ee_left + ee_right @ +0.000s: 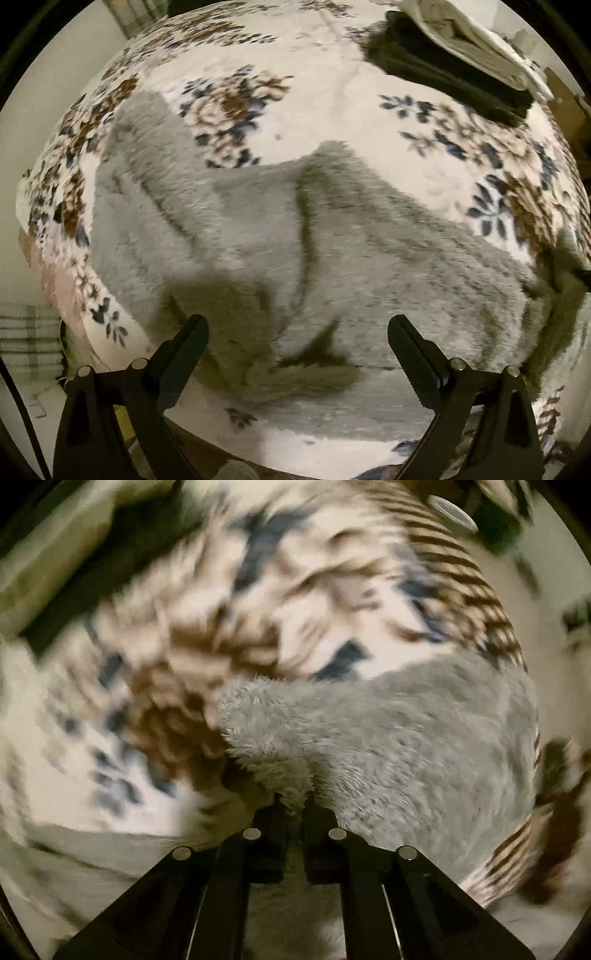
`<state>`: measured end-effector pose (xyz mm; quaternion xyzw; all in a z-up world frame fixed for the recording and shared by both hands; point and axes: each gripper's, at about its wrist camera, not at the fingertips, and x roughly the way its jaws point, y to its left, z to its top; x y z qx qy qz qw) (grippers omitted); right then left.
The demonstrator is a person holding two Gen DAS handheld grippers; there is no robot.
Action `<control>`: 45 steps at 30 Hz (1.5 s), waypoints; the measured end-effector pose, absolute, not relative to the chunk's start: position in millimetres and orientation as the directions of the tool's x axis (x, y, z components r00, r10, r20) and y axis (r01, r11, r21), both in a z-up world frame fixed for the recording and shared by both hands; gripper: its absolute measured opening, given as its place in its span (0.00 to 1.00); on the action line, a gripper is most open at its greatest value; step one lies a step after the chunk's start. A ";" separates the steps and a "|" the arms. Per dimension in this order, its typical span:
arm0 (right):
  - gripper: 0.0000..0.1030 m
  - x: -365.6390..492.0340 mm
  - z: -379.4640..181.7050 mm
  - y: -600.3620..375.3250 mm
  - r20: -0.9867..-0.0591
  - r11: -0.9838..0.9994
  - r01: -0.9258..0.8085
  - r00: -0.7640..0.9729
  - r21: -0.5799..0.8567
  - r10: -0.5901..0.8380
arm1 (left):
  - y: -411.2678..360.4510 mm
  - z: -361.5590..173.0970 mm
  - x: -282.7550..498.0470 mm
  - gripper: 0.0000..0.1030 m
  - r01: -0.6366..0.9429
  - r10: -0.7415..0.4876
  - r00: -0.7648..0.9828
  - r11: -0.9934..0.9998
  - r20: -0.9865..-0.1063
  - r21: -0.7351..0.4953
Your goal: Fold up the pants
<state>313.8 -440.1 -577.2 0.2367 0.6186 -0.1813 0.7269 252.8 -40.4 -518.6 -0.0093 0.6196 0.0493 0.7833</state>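
Bed is covered by a cream blanket [325, 81] with blue and brown flower print; it fills most of both views. Far ahead and right of the left fingers, a folded black cloth [443, 70] lies on it with a white cloth [461, 33] on top. Pale floor [22, 373] shows off the left edge of the bed. Right view is motion-blurred; a round white lid [452, 511] sits top right. Dim, warm indoor light.

Grey fleecy pants [280, 236] lay rumpled across bed centre, legs toward 10 and 3 o'clock; one edge pinched, lifted.
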 end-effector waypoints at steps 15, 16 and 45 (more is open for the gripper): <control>0.59 56.0 -623.2 -598.0 -0.972 0.396 0.890 0.176 0.224 0.154 | -84.2 -524.1 234.1 0.96 -0.013 0.032 0.225 0.999 -0.974 0.030; 0.72 53.7 -619.0 -599.5 -0.969 0.373 0.896 0.202 0.243 0.145 | -85.7 -524.0 232.9 0.96 -0.005 0.034 0.225 0.999 -0.974 0.034; 0.77 220.8 -531.6 -517.3 -0.984 0.767 0.639 0.164 0.055 -0.066 | -0.1 -498.2 239.6 0.96 -0.119 -0.044 0.256 0.990 -0.966 -0.077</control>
